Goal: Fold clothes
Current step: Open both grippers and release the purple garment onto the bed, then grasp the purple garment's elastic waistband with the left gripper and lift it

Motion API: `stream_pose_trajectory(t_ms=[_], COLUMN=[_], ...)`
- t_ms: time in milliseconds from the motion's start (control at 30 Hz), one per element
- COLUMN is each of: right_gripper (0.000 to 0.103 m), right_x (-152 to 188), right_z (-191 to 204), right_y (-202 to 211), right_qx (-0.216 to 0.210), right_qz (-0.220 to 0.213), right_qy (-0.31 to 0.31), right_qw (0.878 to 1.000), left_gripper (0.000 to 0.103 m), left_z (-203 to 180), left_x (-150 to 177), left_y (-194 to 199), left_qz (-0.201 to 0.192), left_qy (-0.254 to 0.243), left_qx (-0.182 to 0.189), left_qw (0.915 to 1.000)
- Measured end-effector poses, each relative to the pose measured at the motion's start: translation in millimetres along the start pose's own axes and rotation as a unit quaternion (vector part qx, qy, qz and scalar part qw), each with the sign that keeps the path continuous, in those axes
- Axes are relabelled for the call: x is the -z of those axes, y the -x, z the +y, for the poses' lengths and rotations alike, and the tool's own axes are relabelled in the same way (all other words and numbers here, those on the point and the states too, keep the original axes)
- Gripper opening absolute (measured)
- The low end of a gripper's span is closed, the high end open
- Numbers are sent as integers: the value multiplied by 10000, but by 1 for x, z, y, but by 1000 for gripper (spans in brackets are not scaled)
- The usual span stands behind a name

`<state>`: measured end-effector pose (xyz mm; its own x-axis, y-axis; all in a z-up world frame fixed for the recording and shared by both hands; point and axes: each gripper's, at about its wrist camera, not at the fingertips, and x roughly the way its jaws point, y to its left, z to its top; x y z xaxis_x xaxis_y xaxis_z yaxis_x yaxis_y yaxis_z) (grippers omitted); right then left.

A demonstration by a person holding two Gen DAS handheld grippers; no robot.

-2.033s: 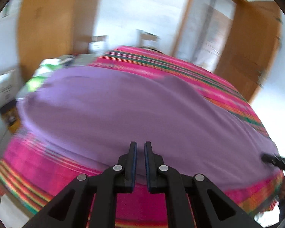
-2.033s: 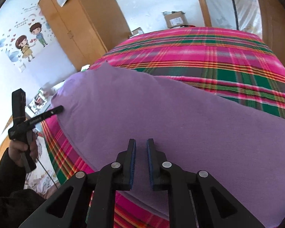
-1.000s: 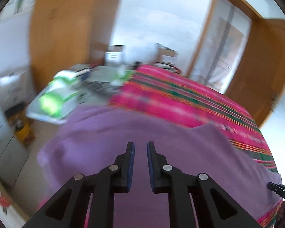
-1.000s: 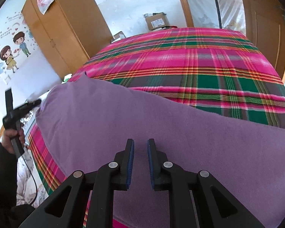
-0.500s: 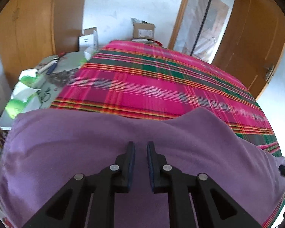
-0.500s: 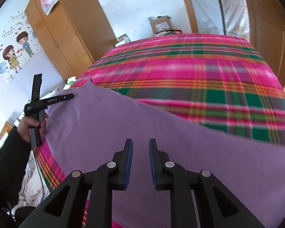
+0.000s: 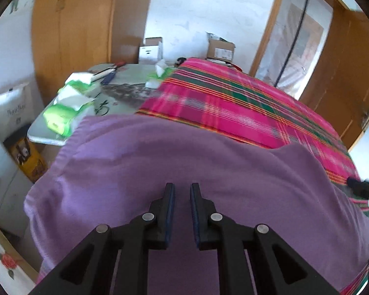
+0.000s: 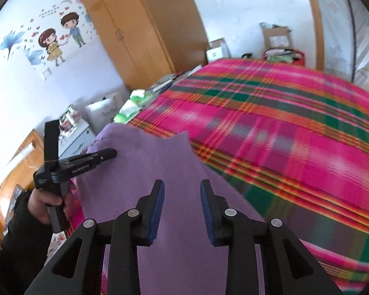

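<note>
now that my right tongs [image 8: 182,196] have sprung apart off the purple cloth [image 8: 164,172], that edge lies on the bed [image 8: 283,127] — my left tongs [image 7: 182,196], near-closed, still seem to pinch it, so this fold looks half-released.

A home bedroom: a bed under a pink and green plaid cover [image 8: 283,127] fills the middle, with a tall wooden wardrobe [image 8: 140,29] at 11 o'clock, a cartoon boy-and-girl wall sticker [image 8: 59,39] at 10 o'clock, cardboard boxes [image 7: 220,48] on the floor at 12 o'clock, and a wooden door [image 7: 344,73] at 2 o'clock
</note>
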<state>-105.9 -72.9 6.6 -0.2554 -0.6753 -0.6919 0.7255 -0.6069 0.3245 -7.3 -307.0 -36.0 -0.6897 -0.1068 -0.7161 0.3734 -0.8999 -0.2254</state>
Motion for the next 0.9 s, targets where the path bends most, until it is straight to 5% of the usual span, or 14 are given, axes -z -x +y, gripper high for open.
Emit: stream_pose_trajectory(t_ms=[200, 333, 533, 733, 900], right_gripper=[31, 31, 31, 31, 31], right_x=[20, 39, 63, 82, 91], right_z=[-21, -19, -8, -13, -17], right_y=[-12, 7, 25, 32, 39], right_qx=[172, 25, -78, -33, -6], right_qz=[306, 237, 202, 218, 145], right_qy=[-411, -525, -553, -726, -856], right_qw=[9985, 9983, 9982, 9971, 9962], left_gripper=[13, 13, 14, 14, 18], left_z=[30, 60, 77, 109, 120], left_x=[7, 16, 23, 24, 27], left_y=[32, 36, 54, 43, 64], left_qz=[-432, -391, -772, -526, -849], left_qy=[412, 827, 1212, 1709, 2013], left_qx=[-80, -342, -157, 38, 131], left_qw=[9982, 9952, 9895, 9839, 9758])
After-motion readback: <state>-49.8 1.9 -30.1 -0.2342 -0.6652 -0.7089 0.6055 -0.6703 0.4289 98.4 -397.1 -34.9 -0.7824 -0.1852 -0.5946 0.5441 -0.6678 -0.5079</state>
